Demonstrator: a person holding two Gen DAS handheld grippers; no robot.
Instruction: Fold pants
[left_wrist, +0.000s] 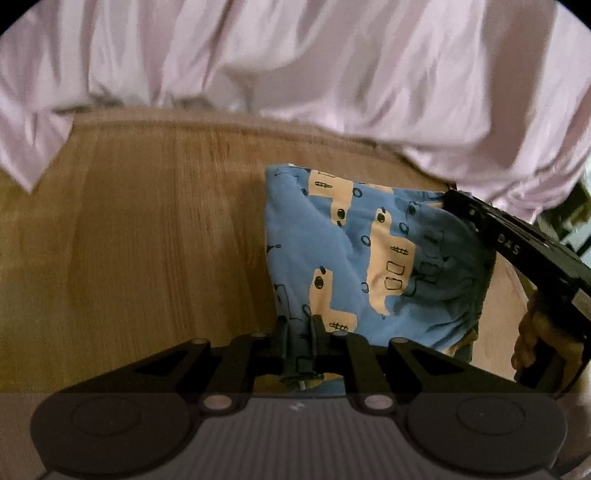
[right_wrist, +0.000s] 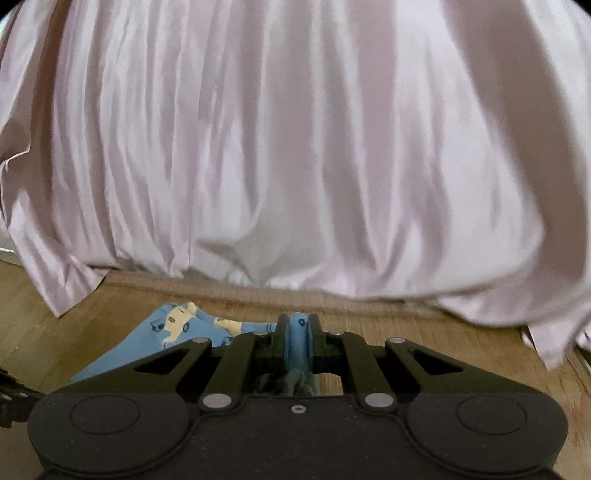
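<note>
Clamped in the left gripper (left_wrist: 300, 334) and right gripper (right_wrist: 298, 334), blue printed pants (left_wrist: 354, 254) held partly folded over the wooden table (left_wrist: 147, 240), probably best lowered evenly, edges kept level to avoid skewing the fold.

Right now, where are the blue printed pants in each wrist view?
Left wrist: blue pants fill centre-right on the wooden table; left gripper is shut on their near edge, right gripper reaches in from the right.
Right wrist: pants lie low, left of centre; a fold is pinched in the right gripper.
Shared landmark: pale pink draped fabric above the table's far edge.
</note>
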